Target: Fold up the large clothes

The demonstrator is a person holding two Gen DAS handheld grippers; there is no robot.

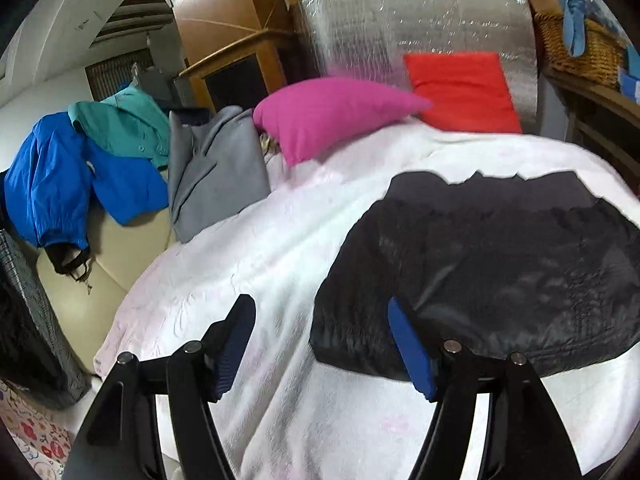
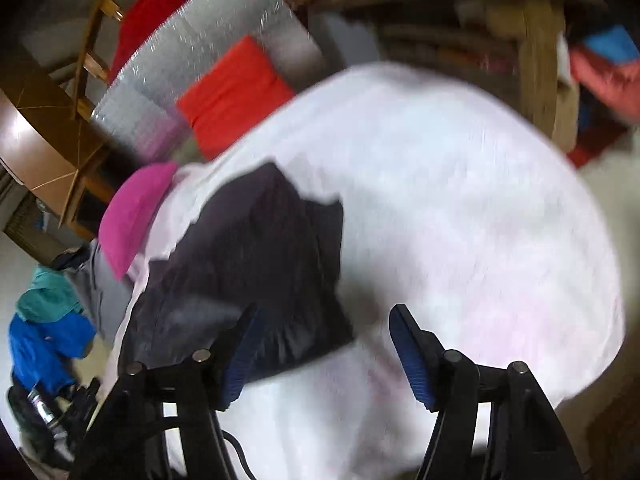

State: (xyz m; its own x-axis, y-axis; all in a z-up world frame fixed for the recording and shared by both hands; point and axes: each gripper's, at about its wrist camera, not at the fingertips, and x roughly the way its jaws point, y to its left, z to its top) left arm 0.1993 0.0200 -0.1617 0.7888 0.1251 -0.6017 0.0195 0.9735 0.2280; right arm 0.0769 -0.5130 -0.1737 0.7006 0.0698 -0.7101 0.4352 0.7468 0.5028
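A black jacket [image 1: 480,272] lies folded into a compact block on the white bedspread [image 1: 248,264]. My left gripper [image 1: 322,312] hovers open above the spread at the jacket's left edge, nothing between its blue pads. In the right wrist view the same black jacket [image 2: 248,276] sits left of centre on the white bedspread [image 2: 460,220]. My right gripper [image 2: 324,318] hangs open over the jacket's near right corner, its left pad [image 2: 240,360] above the fabric, nothing gripped.
A pink pillow [image 1: 328,118] and a red pillow [image 1: 464,92] lean at the silver headboard [image 1: 400,32]. A grey garment [image 1: 212,172], a teal one [image 1: 124,124] and a blue jacket [image 1: 64,176] lie left of the bed. A wicker basket [image 1: 580,48] stands far right.
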